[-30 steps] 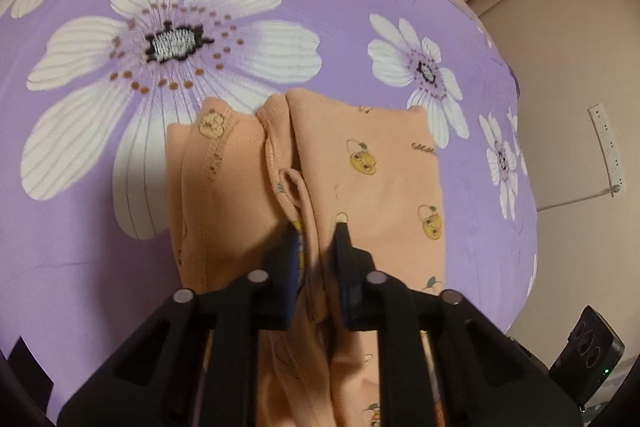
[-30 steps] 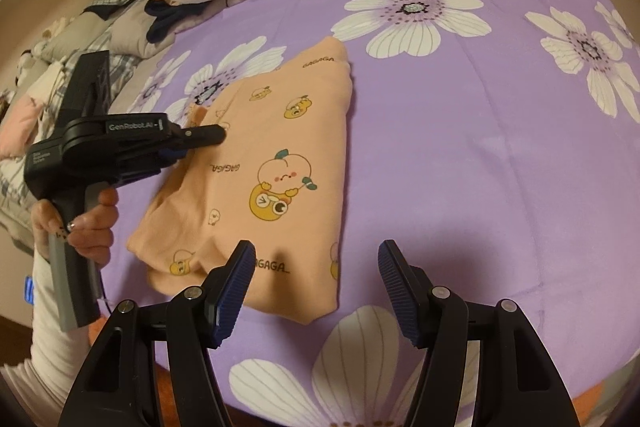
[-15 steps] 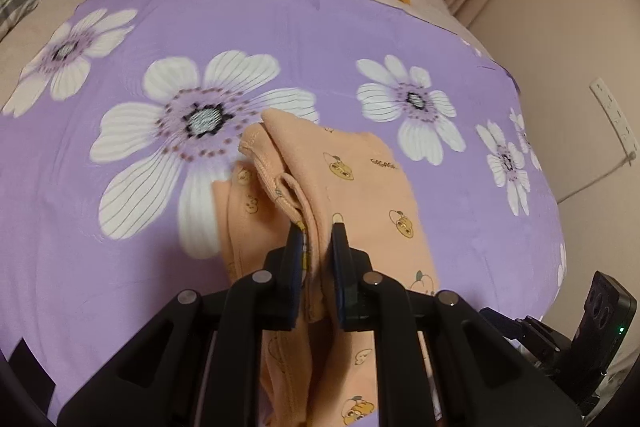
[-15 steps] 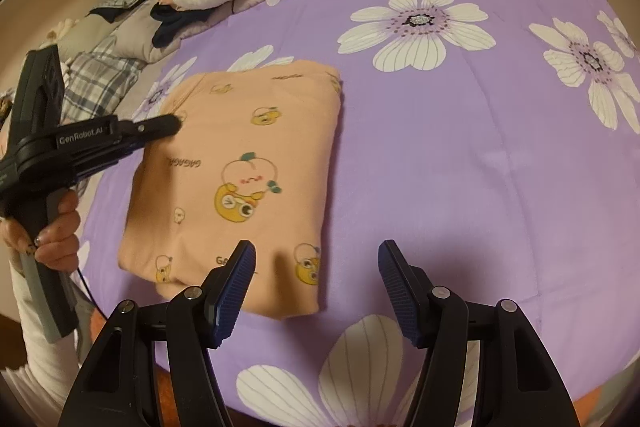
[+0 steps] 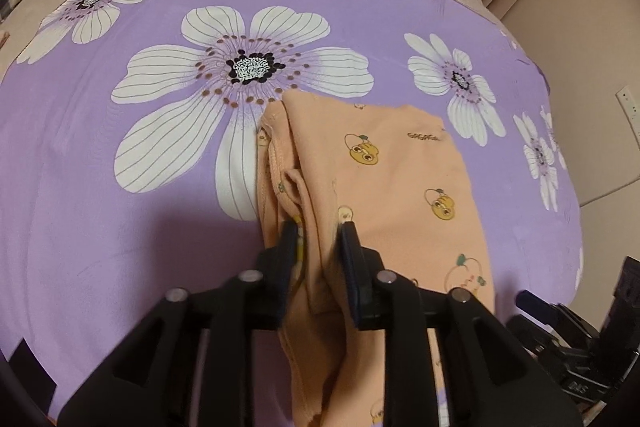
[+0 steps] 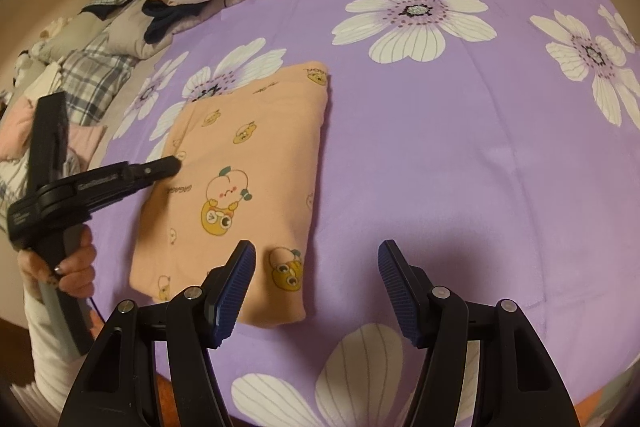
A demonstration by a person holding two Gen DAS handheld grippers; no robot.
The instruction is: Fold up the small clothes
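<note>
Peach garment (image 6: 240, 187) folded into rectangle, cartoon prints showing.

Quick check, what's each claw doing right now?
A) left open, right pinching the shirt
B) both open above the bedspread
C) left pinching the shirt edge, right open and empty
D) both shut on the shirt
C: the left claw pinches the peach shirt's edge; the right claw hangs open, holding nothing.

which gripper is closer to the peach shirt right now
Left. The left gripper has the peach shirt bunched between its fingers at the edge; the right gripper hangs open just off its near corner.
</note>
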